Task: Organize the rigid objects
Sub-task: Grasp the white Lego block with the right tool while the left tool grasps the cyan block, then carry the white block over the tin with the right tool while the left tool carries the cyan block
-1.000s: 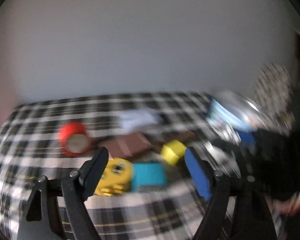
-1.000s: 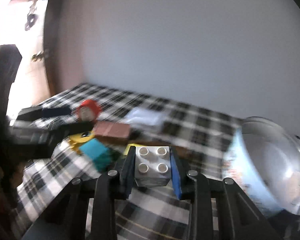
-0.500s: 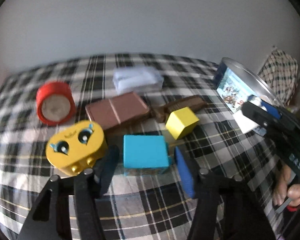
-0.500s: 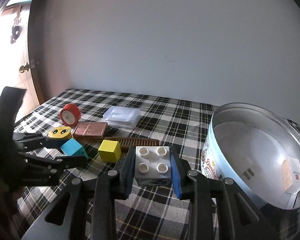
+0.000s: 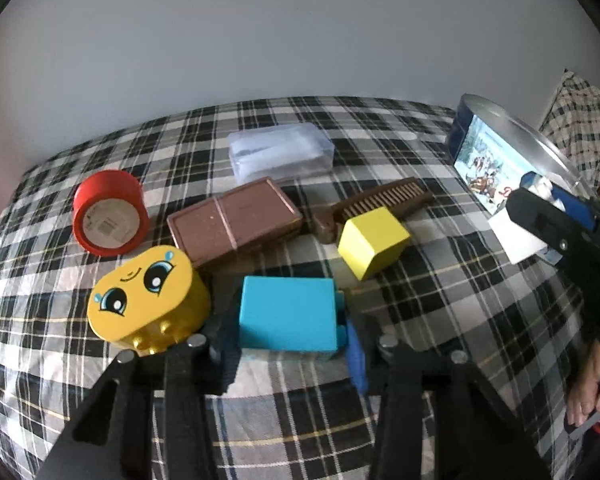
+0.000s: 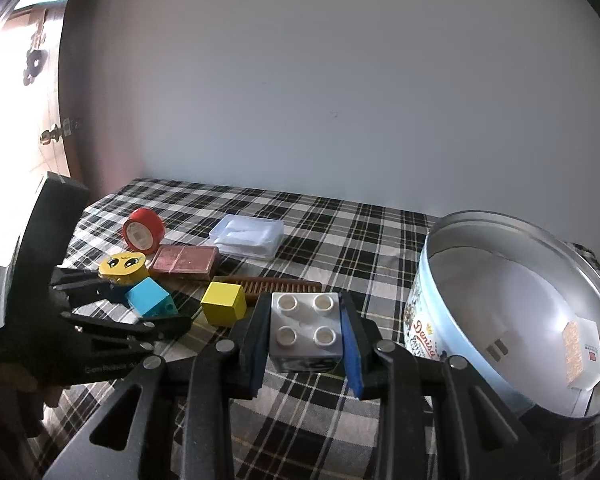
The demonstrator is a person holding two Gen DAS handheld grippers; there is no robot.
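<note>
Tin: round cookie tin (image 6: 512, 320) stands open on the checked desk (image 6: 340, 236); a card lies inside.
Right gripper (image 6: 306, 336): jaws clamped on a white studded brick (image 6: 305, 330), held just left of the tin.
Left gripper (image 5: 288, 344): jaws apart, flanking a turquoise brick (image 5: 288, 312) well left of the tin.
Crowding: yellow face brick (image 5: 148, 300) touches its left finger; yellow cube (image 5: 372, 240), brown comb (image 5: 380, 200), brown slab (image 5: 232, 216), red tape roll (image 5: 108, 212), clear plastic box (image 5: 280, 152) lie beyond.

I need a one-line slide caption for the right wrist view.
Right gripper holds a white studded toy brick beside the open round metal tin.
</note>
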